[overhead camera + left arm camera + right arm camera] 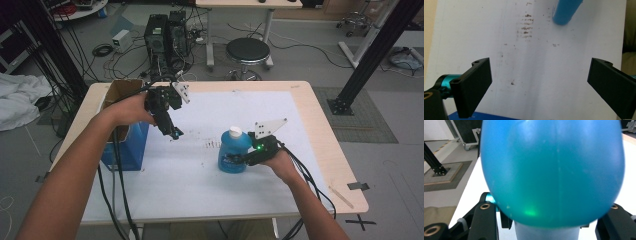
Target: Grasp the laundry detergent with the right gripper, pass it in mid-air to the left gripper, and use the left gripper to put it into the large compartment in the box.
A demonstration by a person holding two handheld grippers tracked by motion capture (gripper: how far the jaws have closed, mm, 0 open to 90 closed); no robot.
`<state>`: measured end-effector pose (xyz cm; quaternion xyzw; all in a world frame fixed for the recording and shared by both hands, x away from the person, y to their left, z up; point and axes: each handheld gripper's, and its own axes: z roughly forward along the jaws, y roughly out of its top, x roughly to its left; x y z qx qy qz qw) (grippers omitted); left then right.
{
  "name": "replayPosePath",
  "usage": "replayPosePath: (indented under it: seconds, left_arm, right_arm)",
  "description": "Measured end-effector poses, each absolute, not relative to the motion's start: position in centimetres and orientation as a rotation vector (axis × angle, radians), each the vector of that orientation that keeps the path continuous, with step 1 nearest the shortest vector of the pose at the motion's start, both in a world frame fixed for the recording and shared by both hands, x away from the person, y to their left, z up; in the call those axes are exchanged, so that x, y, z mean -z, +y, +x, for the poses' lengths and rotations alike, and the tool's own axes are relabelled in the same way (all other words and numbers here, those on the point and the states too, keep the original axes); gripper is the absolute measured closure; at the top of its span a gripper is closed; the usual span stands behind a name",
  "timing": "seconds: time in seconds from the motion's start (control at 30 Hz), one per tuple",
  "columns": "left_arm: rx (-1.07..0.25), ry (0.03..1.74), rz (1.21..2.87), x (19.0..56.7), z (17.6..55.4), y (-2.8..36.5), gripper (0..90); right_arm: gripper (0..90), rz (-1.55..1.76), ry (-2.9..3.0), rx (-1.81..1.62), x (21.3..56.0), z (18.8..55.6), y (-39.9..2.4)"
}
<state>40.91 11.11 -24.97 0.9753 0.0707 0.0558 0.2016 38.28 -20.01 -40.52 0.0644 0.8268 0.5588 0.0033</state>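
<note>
Fingers, right: the right gripper has its black jaws set on either side of the rounded translucent blue plastic bottle with a white cap, low on its body; in the right gripper view the bottle bulges between the two jaws, so they look clamped on it.
Fingers, left: the left gripper hangs above the table with its flat black pads wide apart and nothing between them.
Bottle position: upright on the white paper sheet, right of centre, well apart from the left gripper.
Progress: as I judge it, the grasp is made; any lift or carry is yet to come, and the left gripper has no share in it yet.
Materials: bottle wall smooth and glossy, liquid tinting it blue; sheet matt, with brown smudges near the bottle.
Surroundings: open brown cardboard box on a blue container at the pale wooden table's left edge.
</note>
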Motion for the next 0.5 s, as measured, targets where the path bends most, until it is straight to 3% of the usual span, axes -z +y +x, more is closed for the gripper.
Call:
replayPosePath:
  seconds: [0.5]
  left_arm:
    - [-0.150,0.137,2.703,22.2,38.8,8.8,5.6]
  right_arm:
    - [44.2,0.287,2.562,-1.718,36.9,36.8,-21.8]
